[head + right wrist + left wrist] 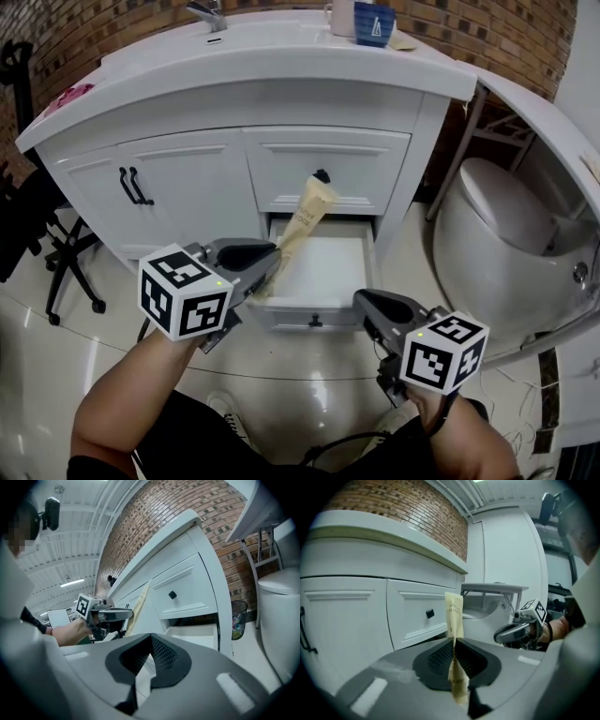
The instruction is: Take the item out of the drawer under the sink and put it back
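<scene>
Beige tube (305, 217) is pinched near its lower end between the jaws of the left gripper (265, 269) and is held slanted above the open drawer (328, 272) of the white vanity (187, 178). The right gripper (368, 302) is held near the drawer front, its jaws pressed together with nothing between them.
</scene>
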A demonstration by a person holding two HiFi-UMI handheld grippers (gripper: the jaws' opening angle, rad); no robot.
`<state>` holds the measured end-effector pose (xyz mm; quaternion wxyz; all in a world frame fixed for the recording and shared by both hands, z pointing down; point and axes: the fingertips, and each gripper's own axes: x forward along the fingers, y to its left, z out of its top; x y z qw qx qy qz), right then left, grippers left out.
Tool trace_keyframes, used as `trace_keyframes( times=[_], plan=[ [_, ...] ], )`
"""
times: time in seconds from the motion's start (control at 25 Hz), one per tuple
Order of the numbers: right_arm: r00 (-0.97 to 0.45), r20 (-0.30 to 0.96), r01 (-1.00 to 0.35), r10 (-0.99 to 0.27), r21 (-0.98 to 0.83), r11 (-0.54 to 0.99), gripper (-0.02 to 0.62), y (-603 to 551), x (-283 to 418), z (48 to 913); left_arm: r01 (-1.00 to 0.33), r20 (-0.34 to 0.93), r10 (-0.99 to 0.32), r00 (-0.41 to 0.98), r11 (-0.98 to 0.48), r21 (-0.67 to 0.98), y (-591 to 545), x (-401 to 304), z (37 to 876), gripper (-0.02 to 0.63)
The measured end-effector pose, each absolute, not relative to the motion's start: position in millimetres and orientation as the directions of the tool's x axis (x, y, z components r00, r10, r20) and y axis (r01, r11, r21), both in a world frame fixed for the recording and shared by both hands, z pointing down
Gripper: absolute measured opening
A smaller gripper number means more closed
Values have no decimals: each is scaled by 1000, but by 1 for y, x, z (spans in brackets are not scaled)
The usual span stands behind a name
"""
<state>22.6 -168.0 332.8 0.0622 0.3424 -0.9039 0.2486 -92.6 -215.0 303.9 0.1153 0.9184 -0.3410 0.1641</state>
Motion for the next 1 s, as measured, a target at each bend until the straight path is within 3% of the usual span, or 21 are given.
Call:
trace_keyframes(
  times=[0.68,1.0],
  plan=[
    [-760,271,-649,-591,-378,660,5,-162,21,323,-653,310,-577,755,-705,278,-158,-103,320,28],
    [-760,276,-649,-589,-379,660,5,-162,22,324,-647,301,-575,760,-709,280,-156,-102,319,28]
  ],
)
